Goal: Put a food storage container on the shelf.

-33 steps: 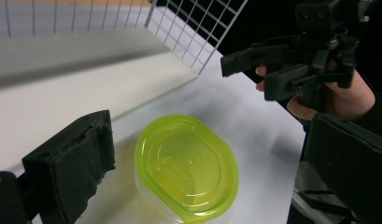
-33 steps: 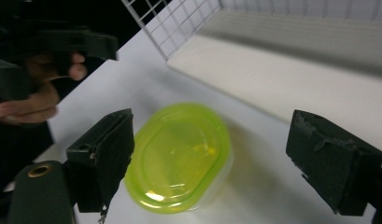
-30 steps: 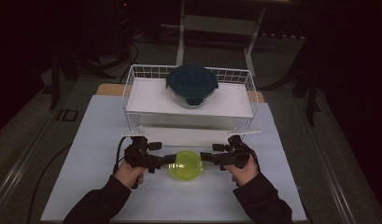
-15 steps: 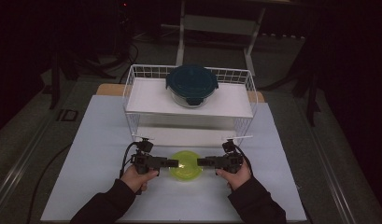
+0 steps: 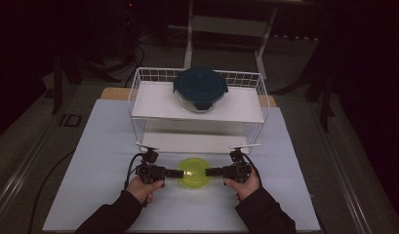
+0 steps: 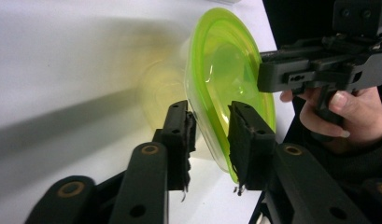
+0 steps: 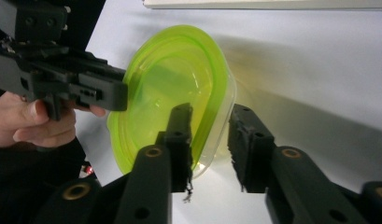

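A translucent yellow-green lidded container (image 5: 193,172) sits on the white table top (image 5: 104,146), near the front. My left gripper (image 5: 181,173) lies level at its left side and my right gripper (image 5: 208,171) at its right side, each in a hand. In the left gripper view the container's rim (image 6: 226,65) runs between the two jaws of the left gripper (image 6: 209,126). In the right gripper view the right gripper (image 7: 209,126) straddles the opposite rim (image 7: 174,79), one finger over the lid, one outside the wall. Both pairs of jaws have just been closing on the rim, with a thin gap still showing.
Behind the container stands a white wire rack (image 5: 138,97). A glass dish with a dark blue lid (image 5: 200,87) rests on its upper shelf. The rack's lower front edge is close behind both grippers. Dark floor and table legs lie beyond the table.
Both hands have sunk to the table and drawn in toward the container. Their jaws, wide a second ago, have narrowed around its rim. The container has stayed in place.
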### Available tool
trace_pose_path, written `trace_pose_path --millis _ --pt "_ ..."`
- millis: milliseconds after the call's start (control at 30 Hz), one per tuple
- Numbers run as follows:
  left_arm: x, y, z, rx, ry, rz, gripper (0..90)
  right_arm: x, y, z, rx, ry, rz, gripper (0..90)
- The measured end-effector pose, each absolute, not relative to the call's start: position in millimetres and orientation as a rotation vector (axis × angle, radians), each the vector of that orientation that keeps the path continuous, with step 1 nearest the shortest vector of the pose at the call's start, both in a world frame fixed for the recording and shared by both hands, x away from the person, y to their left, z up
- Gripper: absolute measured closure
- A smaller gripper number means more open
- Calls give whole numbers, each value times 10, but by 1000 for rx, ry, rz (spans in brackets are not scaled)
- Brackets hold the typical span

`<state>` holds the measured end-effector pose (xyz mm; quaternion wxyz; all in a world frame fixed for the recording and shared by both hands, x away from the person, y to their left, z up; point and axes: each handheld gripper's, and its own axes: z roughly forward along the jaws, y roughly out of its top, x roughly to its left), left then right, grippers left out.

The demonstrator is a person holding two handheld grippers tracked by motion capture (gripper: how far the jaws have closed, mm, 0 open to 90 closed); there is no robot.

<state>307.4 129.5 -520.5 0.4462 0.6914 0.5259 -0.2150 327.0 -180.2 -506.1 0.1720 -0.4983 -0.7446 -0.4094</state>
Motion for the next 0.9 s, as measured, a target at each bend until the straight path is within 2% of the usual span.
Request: trace_pose_path --millis 500,900 --pt "3041 1307 -5194 1724 1283 -530 749 3162 -1770 -5013 -1455 -2108 -1150 752" --pt "2962 1270 -5122 1740 1289 -477 782 3092 -1775 -4966 -1478 -2114 -1153 792"
